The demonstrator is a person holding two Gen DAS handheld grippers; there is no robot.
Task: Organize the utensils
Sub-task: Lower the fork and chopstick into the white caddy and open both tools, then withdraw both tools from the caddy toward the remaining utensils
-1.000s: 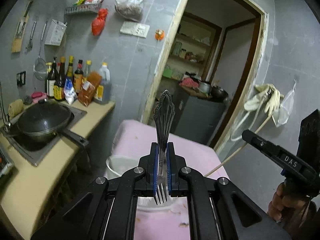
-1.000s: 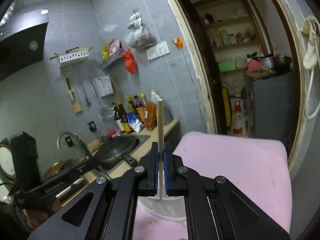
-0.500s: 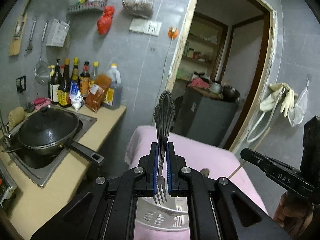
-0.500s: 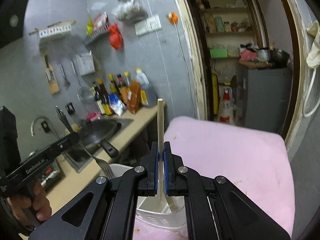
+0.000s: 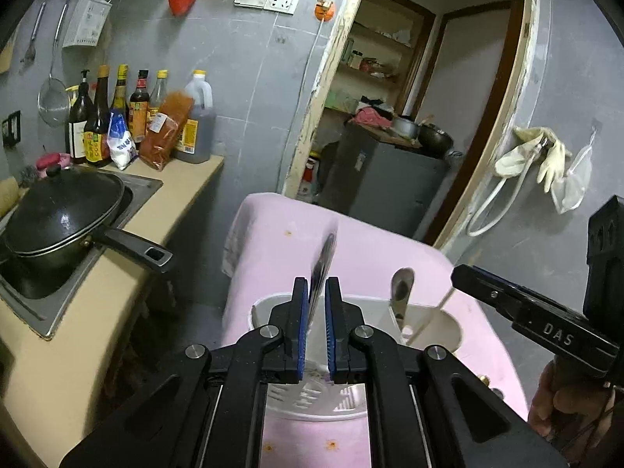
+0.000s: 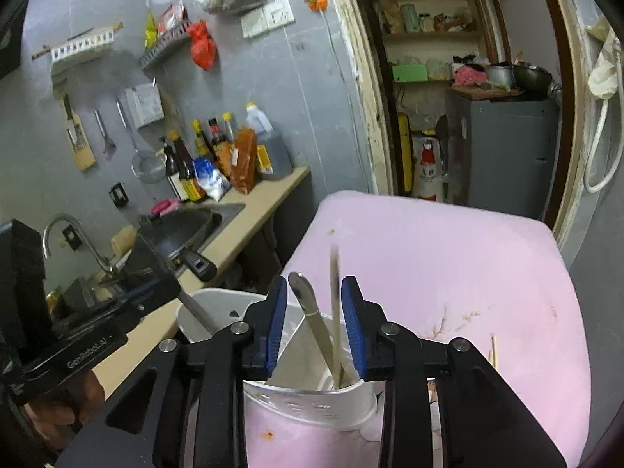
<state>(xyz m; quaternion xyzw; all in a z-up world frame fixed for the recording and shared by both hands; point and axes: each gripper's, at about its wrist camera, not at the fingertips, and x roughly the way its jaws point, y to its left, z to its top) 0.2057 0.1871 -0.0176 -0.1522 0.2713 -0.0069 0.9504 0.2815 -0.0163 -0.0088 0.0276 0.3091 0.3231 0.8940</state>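
Counted: one fork (image 5: 323, 273), one spoon (image 5: 401, 292), one chopstick (image 6: 334, 292) dropping into the holder (image 5: 440, 321), and a second chopstick (image 6: 494, 353) lying loose on the pink bench (image 6: 448, 257) to the right. The white holder is a single tub with a partition.

Left to right in the left wrist view: a black wok (image 5: 58, 214) sits in the sink (image 5: 144, 187), a row of bottles (image 5: 136, 113) stands behind it on the counter, then the bench with the holder. The left gripper (image 5: 316, 327) is right over the holder's left compartment, jaws slightly spread, with the blurred fork between them and leaning toward the left pad; whether it touches the pad cannot be told. Half a second ago the jaws were pressed on the fork, which stood upright with its tines toward the camera; now it sits lower and is motion-blurred. The spoon stands in the right compartment, bowl up.

The right gripper (image 6: 315, 323) hangs over that right compartment with jaws wide apart. The chopstick it was pinching half a second ago is free, blurred, its lower end down inside beside the spoon. Both grippers have come closer to the holder since then.

Each gripper shows at the edge of the other's view, close beside the holder. A doorway (image 6: 468, 78) with shelves lies beyond the bench.
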